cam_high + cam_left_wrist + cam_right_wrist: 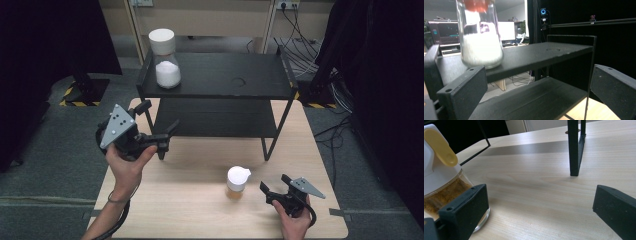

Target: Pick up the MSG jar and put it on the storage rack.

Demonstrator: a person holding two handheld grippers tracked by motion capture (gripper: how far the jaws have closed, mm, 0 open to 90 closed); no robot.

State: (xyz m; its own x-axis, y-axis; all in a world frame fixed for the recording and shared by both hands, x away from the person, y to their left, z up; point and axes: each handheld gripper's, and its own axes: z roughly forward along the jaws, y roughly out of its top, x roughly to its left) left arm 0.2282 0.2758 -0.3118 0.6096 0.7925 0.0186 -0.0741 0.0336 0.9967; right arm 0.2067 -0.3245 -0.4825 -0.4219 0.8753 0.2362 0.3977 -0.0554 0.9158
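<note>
High view, left to right. Your left gripper (167,136): held at the front left leg of the black two-tier shelf (260,80), jaws apart, gripping nothing. Glass jar of white powder (166,60): upright on the shelf's top tier, left end, white cap on. Left gripper view: that jar (480,35) stands above and beyond your left jaw. Small spice jar (237,182): upright on the wooden table (190,200), white lid, brownish contents. Your right gripper (274,183): just right of the spice jar, jaws wide apart, empty. Right gripper view: the spice jar (441,180) sits beside your left jaw; touching or not, you cannot tell.
</note>
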